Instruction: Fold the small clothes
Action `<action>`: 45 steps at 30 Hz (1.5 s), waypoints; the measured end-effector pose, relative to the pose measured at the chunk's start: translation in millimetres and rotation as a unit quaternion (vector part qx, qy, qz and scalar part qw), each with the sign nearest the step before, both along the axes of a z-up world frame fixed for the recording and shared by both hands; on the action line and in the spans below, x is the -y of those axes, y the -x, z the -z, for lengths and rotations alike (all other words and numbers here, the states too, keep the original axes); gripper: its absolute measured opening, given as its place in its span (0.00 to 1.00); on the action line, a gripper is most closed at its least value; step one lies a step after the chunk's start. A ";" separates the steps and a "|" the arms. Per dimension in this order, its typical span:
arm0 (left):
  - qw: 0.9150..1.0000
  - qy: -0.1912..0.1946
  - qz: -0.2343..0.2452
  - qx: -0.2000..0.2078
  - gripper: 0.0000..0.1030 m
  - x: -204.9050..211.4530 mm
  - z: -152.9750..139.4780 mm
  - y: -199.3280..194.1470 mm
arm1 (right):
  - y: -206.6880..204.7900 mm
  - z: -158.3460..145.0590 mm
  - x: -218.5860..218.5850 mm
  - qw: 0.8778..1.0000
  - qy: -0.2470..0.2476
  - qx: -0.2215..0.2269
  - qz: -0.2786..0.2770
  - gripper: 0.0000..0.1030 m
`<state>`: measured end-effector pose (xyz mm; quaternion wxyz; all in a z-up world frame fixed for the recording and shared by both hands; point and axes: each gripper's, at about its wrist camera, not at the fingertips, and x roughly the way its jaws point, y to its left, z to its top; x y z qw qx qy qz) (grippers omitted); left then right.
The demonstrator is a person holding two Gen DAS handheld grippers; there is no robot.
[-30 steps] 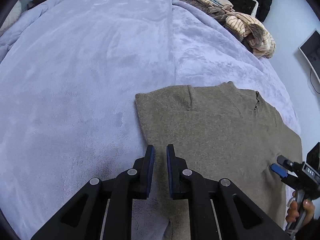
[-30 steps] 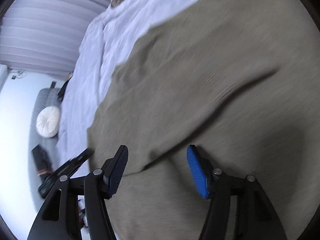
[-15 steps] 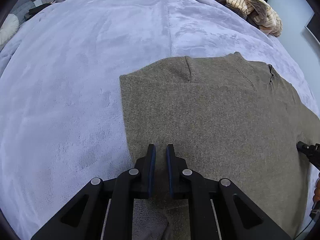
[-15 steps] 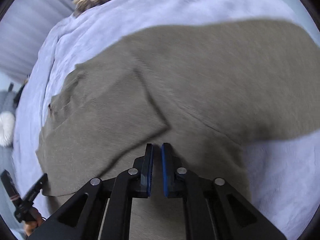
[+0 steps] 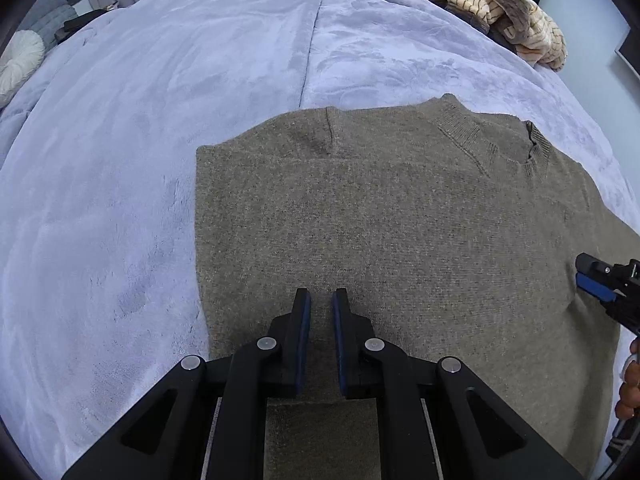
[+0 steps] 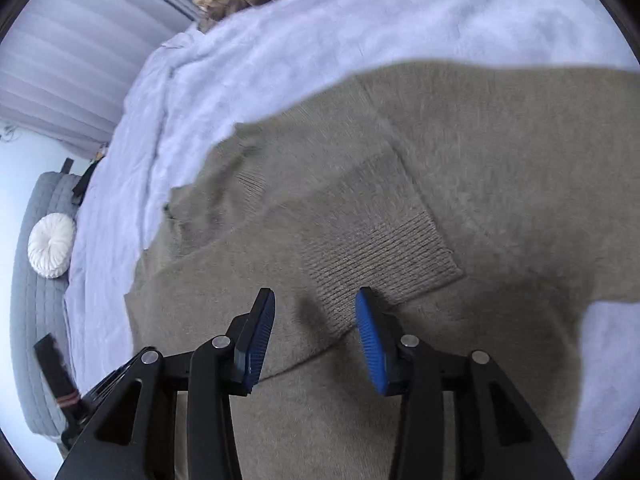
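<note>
Sweater, olive-brown knit (image 5: pixel 400 240), flat on lavender fleece blanket (image 5: pixel 160 120). Left gripper (image 5: pixel 319 304) closed, empty, above sweater's near hem. Right gripper (image 6: pixel 315 306) just opening, nothing pinched, over folded-in ribbed sleeve cuff (image 6: pixel 384 256), directly ahead; nearer than left. Striped garment pile (image 5: pixel 508 20) beyond sweater's collar. No containers.

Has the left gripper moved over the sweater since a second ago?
Yes. The left gripper has moved from the blanket beside the sweater's edge onto the sweater.
</note>
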<state>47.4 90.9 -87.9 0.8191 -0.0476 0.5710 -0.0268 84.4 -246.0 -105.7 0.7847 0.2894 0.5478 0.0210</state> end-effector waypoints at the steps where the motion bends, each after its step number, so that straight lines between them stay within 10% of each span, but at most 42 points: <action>1: 1.000 0.006 -0.003 -0.001 0.12 -1.8 0.0 0.2 | 3.1 0.5 1.7 1.000 -0.006 0.006 0.002 0.43; 27: 1.000 0.014 -0.013 -0.014 0.14 -2.3 -1.7 -3.6 | 55.3 -2.5 44.2 0.996 -0.080 -0.012 0.038 0.69; 29: 0.999 0.040 -0.014 -0.010 0.56 -4.5 -3.8 -2.3 | 54.2 -3.3 42.6 0.996 -0.081 -0.011 0.036 0.70; 30: 0.999 0.047 -0.014 -0.006 0.97 -3.6 -6.2 -1.3 | 53.9 -3.6 42.4 0.996 -0.083 -0.010 0.035 0.70; 42: 0.999 -0.016 -0.030 -0.023 1.00 12.8 -9.2 -5.8 | 33.2 -2.4 39.0 0.993 -0.097 0.025 0.060 0.67; 45: 0.999 -0.029 -0.017 -0.030 1.00 19.1 -8.2 -6.2 | 27.7 1.1 39.8 0.994 -0.090 0.014 0.060 0.21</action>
